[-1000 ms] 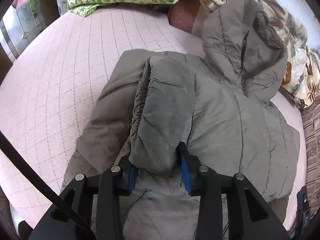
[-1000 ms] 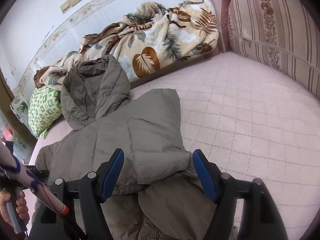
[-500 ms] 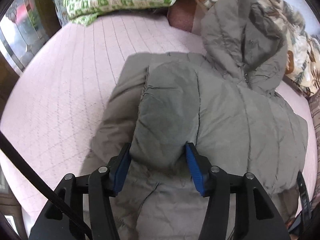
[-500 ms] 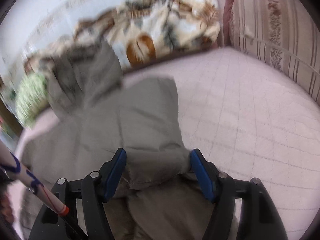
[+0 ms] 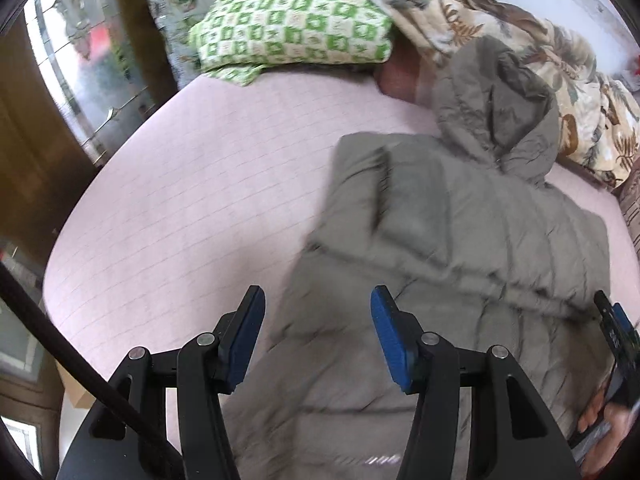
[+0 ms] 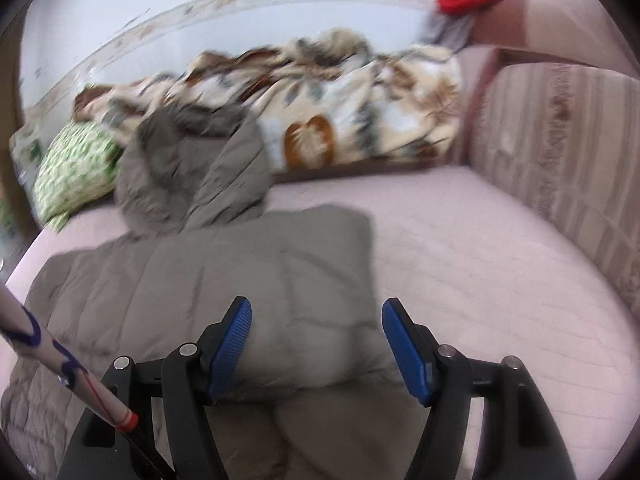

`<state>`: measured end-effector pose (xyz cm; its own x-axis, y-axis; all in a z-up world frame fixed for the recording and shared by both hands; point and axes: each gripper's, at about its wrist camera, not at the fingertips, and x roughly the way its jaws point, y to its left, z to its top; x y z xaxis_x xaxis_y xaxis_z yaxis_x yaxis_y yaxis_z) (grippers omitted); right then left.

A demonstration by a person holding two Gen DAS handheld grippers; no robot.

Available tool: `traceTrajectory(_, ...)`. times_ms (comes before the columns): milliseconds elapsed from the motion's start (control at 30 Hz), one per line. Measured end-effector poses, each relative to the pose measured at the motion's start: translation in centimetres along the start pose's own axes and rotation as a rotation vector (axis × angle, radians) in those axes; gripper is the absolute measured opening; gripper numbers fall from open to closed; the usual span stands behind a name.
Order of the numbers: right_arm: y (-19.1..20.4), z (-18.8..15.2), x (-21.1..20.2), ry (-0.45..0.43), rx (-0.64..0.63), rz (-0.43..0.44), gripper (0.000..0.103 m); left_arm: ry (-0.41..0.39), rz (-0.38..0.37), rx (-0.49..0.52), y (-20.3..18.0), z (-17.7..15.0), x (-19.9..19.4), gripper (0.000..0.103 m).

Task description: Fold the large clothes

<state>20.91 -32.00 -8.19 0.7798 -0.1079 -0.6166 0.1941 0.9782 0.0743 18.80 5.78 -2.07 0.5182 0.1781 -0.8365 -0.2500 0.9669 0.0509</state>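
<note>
A grey-green padded hooded jacket (image 5: 460, 232) lies flat on the pink quilted bed, both sleeves folded in over its body, hood (image 5: 496, 104) toward the wall. My left gripper (image 5: 318, 336) is open and empty above the jacket's lower left edge. In the right wrist view the jacket (image 6: 224, 280) fills the lower left, with the folded right sleeve (image 6: 320, 300) between the fingers. My right gripper (image 6: 316, 348) is open around that sleeve's end, not closed on it. The other gripper and hand show at the left view's right edge (image 5: 616, 368).
A green-and-white checked pillow (image 5: 296, 28) and a leaf-print blanket (image 6: 352, 120) lie along the wall behind the jacket. A striped cushion (image 6: 560, 152) stands at the right. Bare pink bedspread (image 5: 192, 208) stretches left of the jacket. A window is at the far left.
Both grippers have opened, let go of the sleeves and pulled back. The sleeves now lie folded on the jacket. The left gripper has shifted left toward the jacket's edge.
</note>
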Motion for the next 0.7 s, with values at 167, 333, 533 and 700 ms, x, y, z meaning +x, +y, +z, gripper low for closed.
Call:
traceTrajectory(167, -1.5, -0.6, 1.6, 0.095, 0.070, -0.014, 0.073, 0.012, 0.008, -0.046, 2.9, -2.3, -1.1, 0.054)
traceTrajectory(333, -1.8, -0.8, -1.6, 0.015, 0.052, -0.037, 0.073, -0.017, 0.079, 0.004, 4.3, -4.6, -2.2, 0.054)
traceTrajectory(533, -3.5, -2.9, -4.5, 0.010, 0.087, -0.073, 0.073, -0.055, 0.066, 0.024, 5.4, -6.5, -3.6, 0.054)
traceTrajectory(700, -4.8, -3.8, -6.5, 0.012, 0.105, -0.111, 0.073, -0.051, 0.028, 0.049, 5.1, -7.4, -3.2, 0.055)
